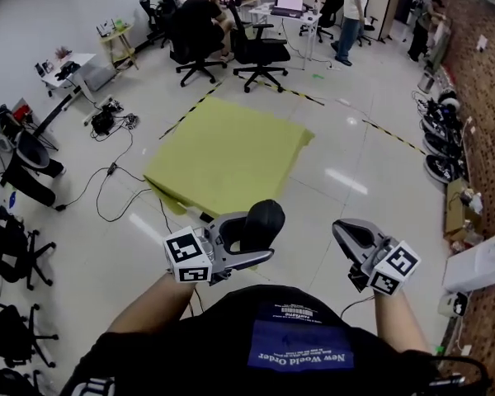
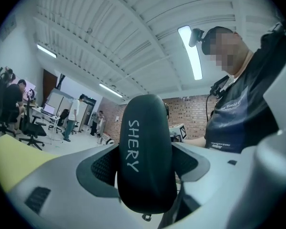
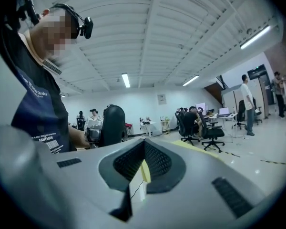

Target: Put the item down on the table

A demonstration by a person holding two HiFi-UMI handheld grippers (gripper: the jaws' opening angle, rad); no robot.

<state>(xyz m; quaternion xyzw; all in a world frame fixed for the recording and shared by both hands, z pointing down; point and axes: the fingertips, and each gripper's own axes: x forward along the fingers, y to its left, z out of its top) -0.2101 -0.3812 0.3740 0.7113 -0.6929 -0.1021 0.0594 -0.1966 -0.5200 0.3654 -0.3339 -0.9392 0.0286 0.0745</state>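
The person stood over the pale tiled floor with both arms held close to the body. The left gripper was clamped on a black oval case, its two jaws pressing the case's sides. In the left gripper view the case stood upright between them, with the white word "SHERY" running down its face. So the case was up in the air, in front of the person's chest, and well apart from any surface.

The right gripper hung level beside it, a little apart. Its jaws were drawn together to a thin slit, and nothing sat between them. Each gripper carried its marker cube, the left cube and the right cube, near the person's wrists.

Ahead of the grippers a large yellow-green cloth lay spread flat; I couldn't tell whether a desk stood under it. Black cables trailed over the floor to its left. Farther back a seated person faced a desk among black office chairs, another person stood nearby, and a brick wall ran along the right.
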